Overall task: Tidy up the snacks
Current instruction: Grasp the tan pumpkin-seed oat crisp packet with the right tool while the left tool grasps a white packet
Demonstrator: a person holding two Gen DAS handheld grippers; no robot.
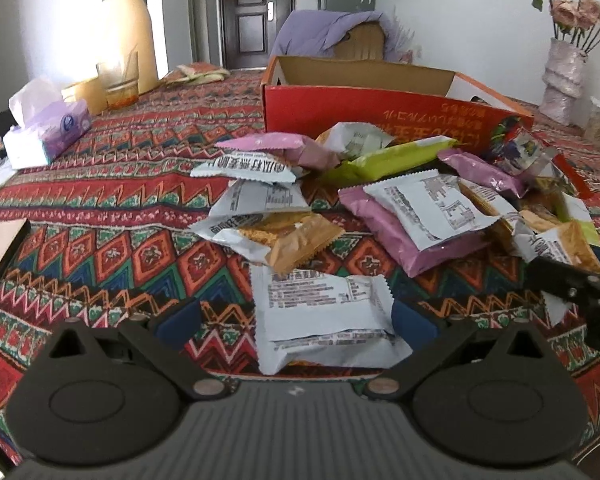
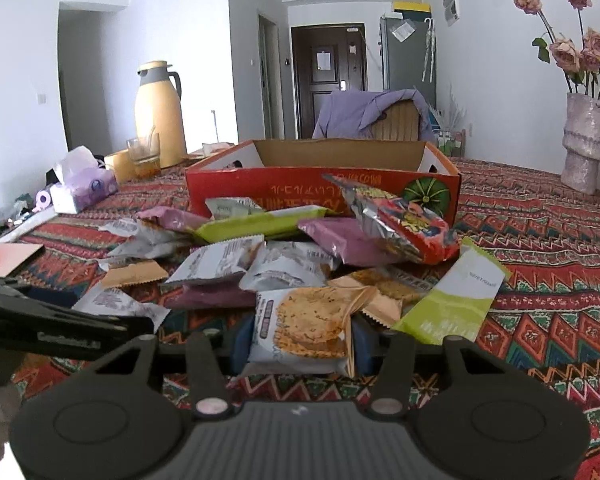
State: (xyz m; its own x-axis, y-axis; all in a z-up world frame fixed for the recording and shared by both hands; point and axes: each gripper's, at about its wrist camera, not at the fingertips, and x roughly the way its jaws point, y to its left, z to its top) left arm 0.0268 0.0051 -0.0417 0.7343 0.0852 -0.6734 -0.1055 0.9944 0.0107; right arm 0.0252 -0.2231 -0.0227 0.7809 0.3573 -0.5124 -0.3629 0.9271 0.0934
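Observation:
A heap of snack packets (image 1: 384,160) (image 2: 236,256) in white, pink, green and orange lies on the patterned tablecloth before an open red cardboard box (image 1: 340,108) (image 2: 240,192). My left gripper (image 1: 296,320) is open, and a white packet (image 1: 324,312) lies flat between its blue pads (image 1: 180,322), with a gap on the left side. My right gripper (image 2: 302,344) is shut on a white cracker packet (image 2: 300,328) at the near edge of the heap, both pads against its sides. Each view shows the other gripper's black body at its edge.
A yellow thermos (image 2: 158,112), a glass (image 2: 144,156) and a purple tissue pack (image 2: 84,188) stand at the far left. A vase (image 2: 584,144) with dried flowers stands far right. A pink notebook (image 2: 8,258) lies at the left edge. A chair draped in purple cloth (image 2: 364,112) is behind the box.

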